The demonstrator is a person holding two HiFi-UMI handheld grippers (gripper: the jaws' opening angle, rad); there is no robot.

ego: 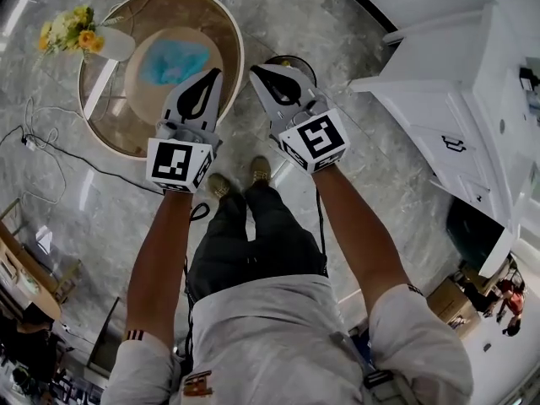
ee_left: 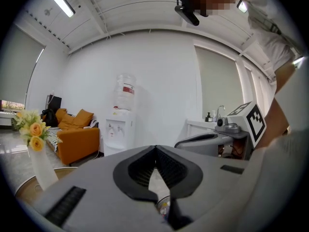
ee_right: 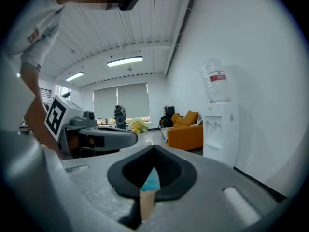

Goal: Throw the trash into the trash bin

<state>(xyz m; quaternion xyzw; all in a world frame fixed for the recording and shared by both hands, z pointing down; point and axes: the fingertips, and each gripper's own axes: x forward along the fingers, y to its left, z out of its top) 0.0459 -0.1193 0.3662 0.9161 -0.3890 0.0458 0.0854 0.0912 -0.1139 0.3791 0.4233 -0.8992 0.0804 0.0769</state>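
Left gripper, right gripper clenched, nothing held. One must be opened before blue wad on worktop, probably the trash, is approached.

The room reads as an office lounge or reception area rather than a home. A polished, marble-patterned floor is laid throughout. On the left, a round glass-topped table is set with a vase of yellow flowers. An orange sofa is placed by the far wall, with a bottled water dispenser just to its right. White cabinets are fitted along the right, and a tap is mounted on a white counter. The slatted white ceiling is lit by strip lights. The far windows are covered by roller blinds, and a camera on a stand is set before them.
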